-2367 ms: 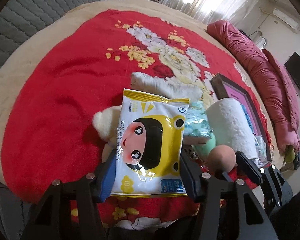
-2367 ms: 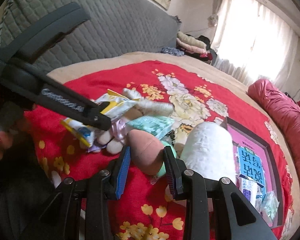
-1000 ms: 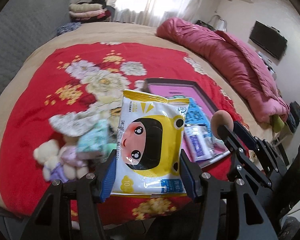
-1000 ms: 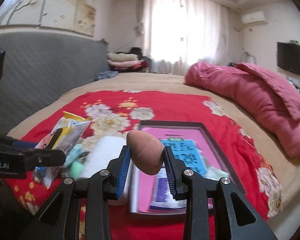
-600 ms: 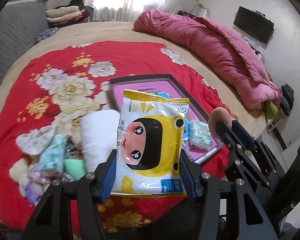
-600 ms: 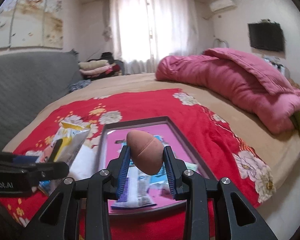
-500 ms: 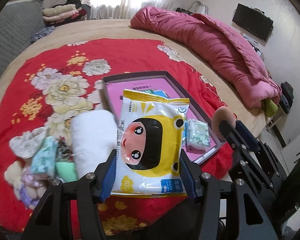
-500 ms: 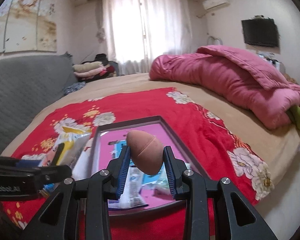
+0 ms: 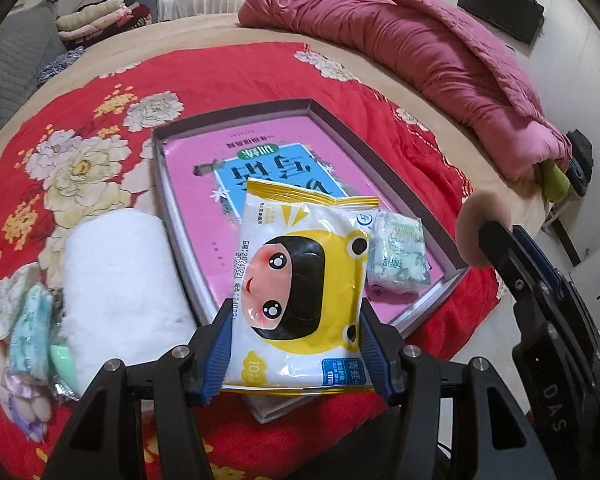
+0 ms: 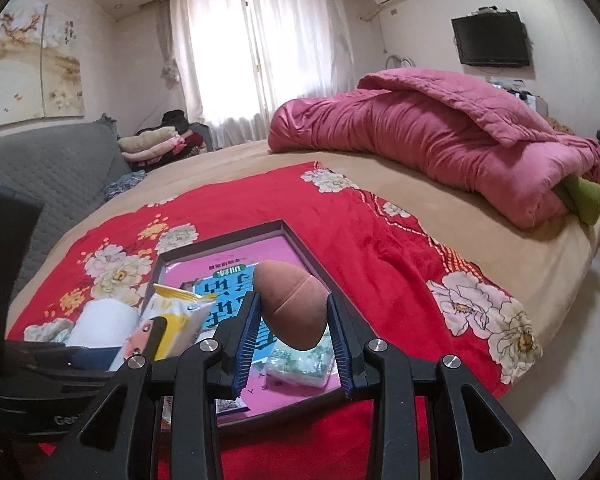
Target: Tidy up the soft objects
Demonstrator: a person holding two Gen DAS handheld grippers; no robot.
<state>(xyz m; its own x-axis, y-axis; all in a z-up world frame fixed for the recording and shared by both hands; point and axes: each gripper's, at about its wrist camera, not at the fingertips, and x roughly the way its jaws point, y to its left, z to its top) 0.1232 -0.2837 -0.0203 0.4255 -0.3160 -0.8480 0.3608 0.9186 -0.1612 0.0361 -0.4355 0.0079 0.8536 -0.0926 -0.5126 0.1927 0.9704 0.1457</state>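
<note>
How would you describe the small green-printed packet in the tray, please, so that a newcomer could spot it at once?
Start at the red flowered blanket on the bed and find the shallow dark-rimmed tray with a pink book cover inside. The small tissue packet lies in the tray's near right corner, beside the yellow wipes pack held by the left gripper. It is clear plastic with pale green print, and nothing grips it.

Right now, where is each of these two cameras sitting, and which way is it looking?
Left wrist: sits on the left gripper, looks steeply down at the pink tray; its fingers clamp a yellow wipes pack, and the right gripper shows at the right edge.
Right wrist: sits on the right gripper, looks more level across the bed to the window; its fingers clamp a brown sponge egg, and the left gripper shows at the left edge.
Both show: tray, wipes pack, sponge egg, white towel roll, red blanket.
</note>
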